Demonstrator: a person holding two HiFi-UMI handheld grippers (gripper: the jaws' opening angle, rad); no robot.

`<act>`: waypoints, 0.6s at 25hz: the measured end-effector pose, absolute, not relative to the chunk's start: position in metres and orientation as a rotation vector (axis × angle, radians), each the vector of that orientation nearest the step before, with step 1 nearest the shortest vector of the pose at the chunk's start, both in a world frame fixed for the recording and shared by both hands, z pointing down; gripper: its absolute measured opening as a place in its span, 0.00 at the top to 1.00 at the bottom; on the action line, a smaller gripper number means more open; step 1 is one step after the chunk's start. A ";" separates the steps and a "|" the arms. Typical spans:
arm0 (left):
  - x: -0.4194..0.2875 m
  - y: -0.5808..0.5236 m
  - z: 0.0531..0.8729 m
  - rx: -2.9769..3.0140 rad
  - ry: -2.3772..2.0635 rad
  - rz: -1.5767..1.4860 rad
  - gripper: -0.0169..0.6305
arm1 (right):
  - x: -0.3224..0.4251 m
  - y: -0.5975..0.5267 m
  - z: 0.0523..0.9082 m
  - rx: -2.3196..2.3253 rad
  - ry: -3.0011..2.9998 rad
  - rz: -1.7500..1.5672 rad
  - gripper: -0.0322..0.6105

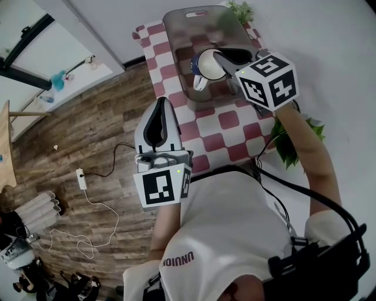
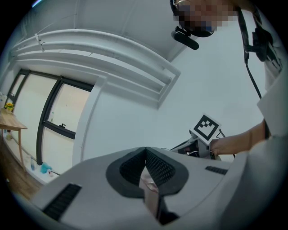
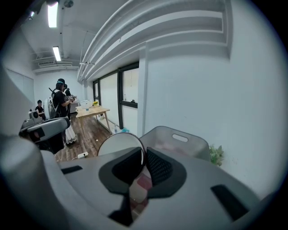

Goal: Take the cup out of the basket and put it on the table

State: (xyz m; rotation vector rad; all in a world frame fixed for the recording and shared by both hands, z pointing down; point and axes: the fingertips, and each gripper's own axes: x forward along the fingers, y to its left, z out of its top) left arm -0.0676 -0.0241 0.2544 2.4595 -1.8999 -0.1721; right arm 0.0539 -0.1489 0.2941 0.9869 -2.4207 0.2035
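Observation:
A white cup (image 1: pixel 207 66) with a dark blue patch is tipped on its side over the front part of the translucent grey basket (image 1: pixel 194 13). My right gripper (image 1: pixel 216 57) is shut on the cup's rim. In the right gripper view the cup (image 3: pixel 119 143) has its thin rim between my right gripper's (image 3: pixel 144 157) pads, and the basket (image 3: pixel 180 134) stands just beyond. The basket rests on a table with a red-and-white checked cloth (image 1: pixel 235 126). My left gripper (image 1: pixel 161 104) hangs shut and empty at the table's left edge. Its jaws (image 2: pixel 145 155) face a bare white wall.
Leafy plants stand right of the table (image 1: pixel 294 141) and behind the basket (image 1: pixel 241 10). On the wooden floor to the left lie a power strip and cable (image 1: pixel 82 178). In the right gripper view, people (image 3: pixel 60 101) and a wooden table (image 3: pixel 92 111) are far off.

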 end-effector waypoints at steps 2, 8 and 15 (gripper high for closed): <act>-0.068 -0.023 0.254 2.459 -1.900 -0.173 0.95 | 0.053 -0.145 0.291 0.984 -2.429 0.201 0.87; -0.070 -0.018 0.254 2.459 -1.902 -0.176 0.95 | 0.052 -0.131 0.285 0.980 -2.450 0.184 0.87; -0.070 -0.014 0.253 2.462 -1.904 -0.169 0.95 | 0.048 -0.118 0.274 0.964 -2.487 0.168 0.87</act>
